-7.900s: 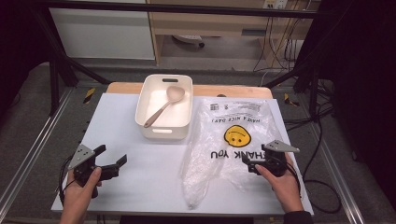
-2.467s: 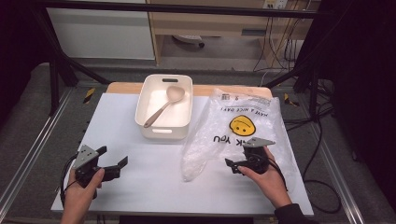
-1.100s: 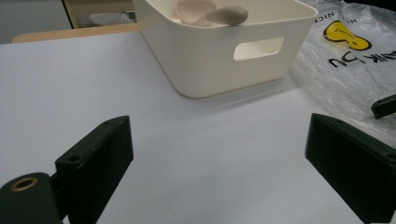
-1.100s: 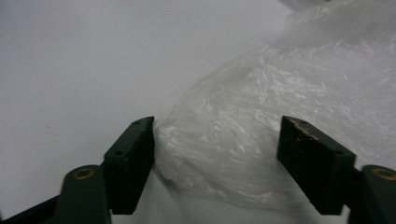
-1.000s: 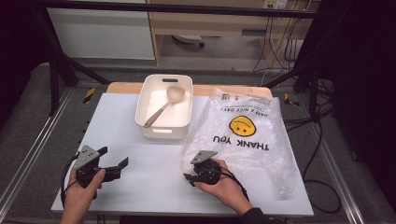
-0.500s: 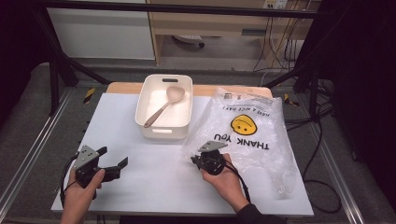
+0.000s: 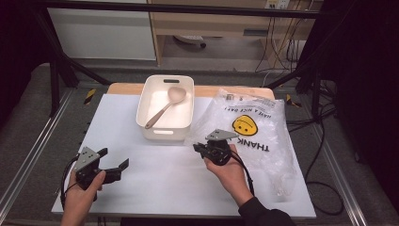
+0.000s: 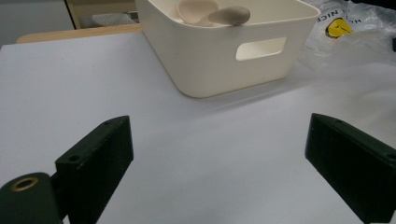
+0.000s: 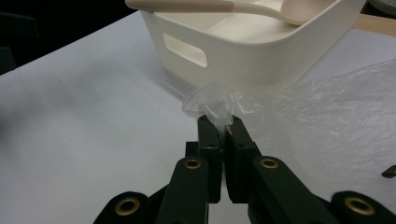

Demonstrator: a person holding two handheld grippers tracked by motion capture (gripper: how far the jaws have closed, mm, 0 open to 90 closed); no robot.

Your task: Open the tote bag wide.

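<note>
Clear crinkled plastic bag point(image 7: 254, 127) (smiley print) pinched by right tongs point(image 9: 223, 125).

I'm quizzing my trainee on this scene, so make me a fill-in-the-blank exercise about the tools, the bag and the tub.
1. The right tool is shut on a bunched edge of the plastic ____.
2. The jaws of the left tool stand ____ over the white table.
3. The spoon lies inside the white ____.
4. The face printed on the bag is coloured ____.

Missing words: bag; open; tub; yellow
</note>
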